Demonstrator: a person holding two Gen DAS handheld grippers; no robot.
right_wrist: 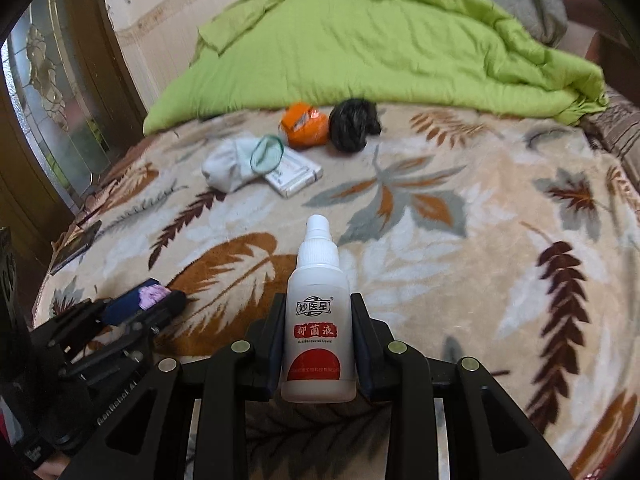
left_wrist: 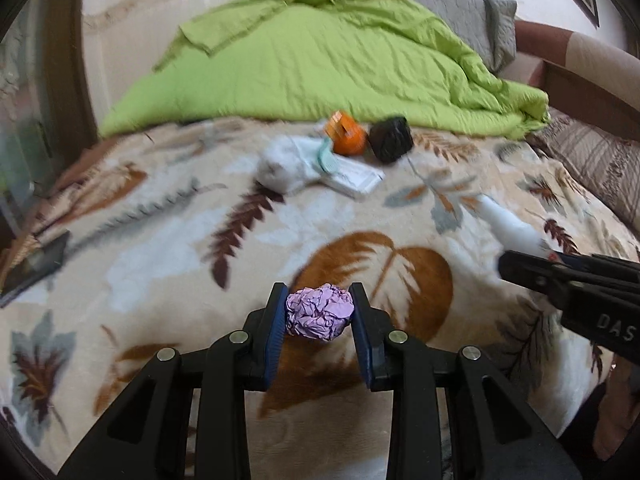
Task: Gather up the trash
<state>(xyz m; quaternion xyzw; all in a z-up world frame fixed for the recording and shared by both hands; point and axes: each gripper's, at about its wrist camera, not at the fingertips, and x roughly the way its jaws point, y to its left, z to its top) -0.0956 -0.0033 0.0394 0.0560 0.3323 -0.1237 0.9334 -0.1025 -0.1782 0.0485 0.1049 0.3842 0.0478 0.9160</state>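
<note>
Left wrist view, nearest the lens: left gripper (left_wrist: 319,312), jaws clamped on a crumpled purple paper ball (left_wrist: 320,312), blue pads pressing both its sides, held above the leaf-print blanket (left_wrist: 168,240). Same ball shows as a purple patch (right_wrist: 151,293) between the left gripper's (right_wrist: 150,298) pads at 9 o'clock in the right wrist view.

Right wrist view, nearest the lens: right gripper (right_wrist: 319,344), jaws closed on the body of a white spray bottle (right_wrist: 319,320), cap pointing to 12 o'clock, red label facing the camera. In the left wrist view the right gripper (left_wrist: 520,270) enters at 3 o'clock with the bottle (left_wrist: 510,226) blurred at its tip.

Remaining items on blanket, 12 o'clock from both grippers, well apart from them:
- white sock (right_wrist: 228,170), lying against a flat white box (right_wrist: 296,178)
- pale green clear piece (right_wrist: 266,154) lying over sock and box
- orange wrapper (right_wrist: 304,126), just beside a black crumpled wad (right_wrist: 352,124), at 1 o'clock of the sock

Green quilt (right_wrist: 360,40) heaped behind them. Dark flat object (right_wrist: 76,248) at the blanket edge, 9 o'clock; cannot identify.
</note>
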